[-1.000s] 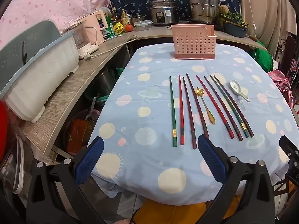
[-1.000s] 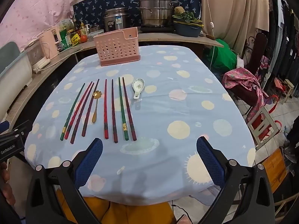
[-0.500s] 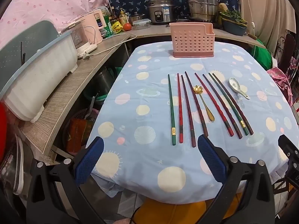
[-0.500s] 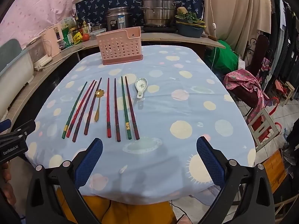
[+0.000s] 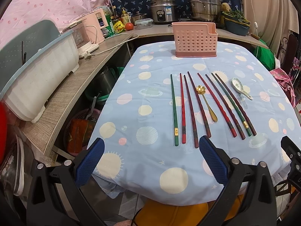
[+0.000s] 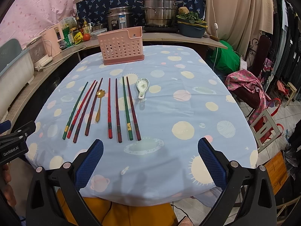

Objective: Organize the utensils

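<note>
Countertop clutter behind pink basket (image 5: pixel 195 40); chopsticks (image 5: pixel 191 109), spoons unobstructed on tablecloth (image 5: pixel 150 98); both grippers' jaws spread, empty.

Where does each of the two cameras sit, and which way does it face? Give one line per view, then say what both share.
Left wrist: behind the open left gripper at the table's near-left edge, facing the pink basket; the right gripper's edge shows at right.
Right wrist: behind the open right gripper, further right, facing the same way; yellow clothing shows below.
Shared: basket, chopsticks, gold spoon, white spoon.
</note>
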The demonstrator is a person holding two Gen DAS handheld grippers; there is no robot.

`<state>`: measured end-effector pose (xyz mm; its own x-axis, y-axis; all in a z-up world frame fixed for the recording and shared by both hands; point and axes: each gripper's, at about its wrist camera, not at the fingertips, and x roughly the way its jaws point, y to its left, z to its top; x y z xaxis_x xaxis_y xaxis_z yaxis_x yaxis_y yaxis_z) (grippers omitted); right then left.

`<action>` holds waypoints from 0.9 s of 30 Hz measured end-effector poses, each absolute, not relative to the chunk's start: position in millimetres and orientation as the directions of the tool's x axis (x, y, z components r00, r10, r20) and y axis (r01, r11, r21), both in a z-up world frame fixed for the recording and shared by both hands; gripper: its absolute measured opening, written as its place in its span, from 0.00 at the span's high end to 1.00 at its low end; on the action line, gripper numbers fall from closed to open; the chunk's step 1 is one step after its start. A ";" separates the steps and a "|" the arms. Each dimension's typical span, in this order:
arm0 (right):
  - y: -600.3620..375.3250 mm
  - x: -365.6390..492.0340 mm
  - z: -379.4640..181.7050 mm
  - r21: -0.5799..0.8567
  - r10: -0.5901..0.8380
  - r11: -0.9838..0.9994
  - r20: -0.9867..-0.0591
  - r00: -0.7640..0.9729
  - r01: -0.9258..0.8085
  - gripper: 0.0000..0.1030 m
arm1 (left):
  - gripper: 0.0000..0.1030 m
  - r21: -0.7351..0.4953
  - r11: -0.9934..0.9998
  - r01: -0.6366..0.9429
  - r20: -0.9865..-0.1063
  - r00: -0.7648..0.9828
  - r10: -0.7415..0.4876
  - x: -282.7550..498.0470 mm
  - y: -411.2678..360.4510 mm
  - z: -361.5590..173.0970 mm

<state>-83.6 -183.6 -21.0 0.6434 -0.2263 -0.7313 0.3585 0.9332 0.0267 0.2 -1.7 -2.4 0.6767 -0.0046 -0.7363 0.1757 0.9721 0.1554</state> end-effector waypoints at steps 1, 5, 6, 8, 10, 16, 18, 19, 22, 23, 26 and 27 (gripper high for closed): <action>-184.1 -83.8 -20.7 0.027 -0.225 0.934 -0.732 0.643 0.357 0.07 | 0.07 0.155 0.972 0.176 -0.736 0.677 -0.005 0.1 -1.5 -2.1; -183.8 -83.9 -20.6 0.027 -0.225 0.934 -0.732 0.643 0.357 0.07 | 0.07 0.157 0.972 0.175 -0.734 0.679 -0.004 -0.4 -0.9 -0.9; -183.4 -83.7 -20.7 0.025 -0.226 0.934 -0.732 0.643 0.357 0.07 | 0.07 0.157 0.972 0.174 -0.734 0.679 -0.003 -0.4 -0.7 -0.7; -183.9 -83.9 -20.7 0.026 -0.225 0.934 -0.732 0.643 0.357 0.07 | 0.07 0.156 0.972 0.175 -0.735 0.678 -0.004 0.3 -0.8 -2.5; -184.0 -84.0 -20.6 0.027 -0.225 0.934 -0.732 0.643 0.357 0.07 | 0.07 0.156 0.972 0.175 -0.736 0.677 -0.004 0.6 -0.4 -2.6; -183.9 -84.2 -20.6 0.027 -0.225 0.934 -0.732 0.643 0.357 0.07 | 0.07 0.154 0.972 0.175 -0.736 0.677 -0.005 0.1 2.0 -3.0; -183.9 -84.2 -20.6 0.028 -0.224 0.934 -0.732 0.643 0.357 0.07 | 0.07 0.155 0.972 0.175 -0.736 0.676 -0.004 0.1 2.7 -3.1; -183.8 -84.1 -20.6 0.028 -0.224 0.934 -0.732 0.643 0.357 0.07 | 0.07 0.155 0.972 0.175 -0.737 0.676 -0.004 0.3 3.5 -3.1; -183.9 -84.1 -20.7 0.028 -0.224 0.934 -0.732 0.643 0.357 0.07 | 0.07 0.158 0.972 0.173 -0.734 0.679 -0.002 -0.3 2.6 -3.2; -183.7 -84.0 -20.7 0.028 -0.224 0.934 -0.733 0.643 0.357 0.07 | 0.07 0.158 0.972 0.174 -0.734 0.679 -0.002 -0.3 3.3 -3.2; -183.4 -84.0 -20.7 0.027 -0.225 0.933 -0.732 0.643 0.358 0.07 | 0.07 0.158 0.972 0.173 -0.734 0.679 -0.001 -0.7 3.1 -3.4; -183.5 -84.0 -20.8 0.027 -0.224 0.934 -0.732 0.643 0.357 0.07 | 0.07 0.158 0.972 0.173 -0.735 0.678 -0.001 -0.5 3.9 -3.5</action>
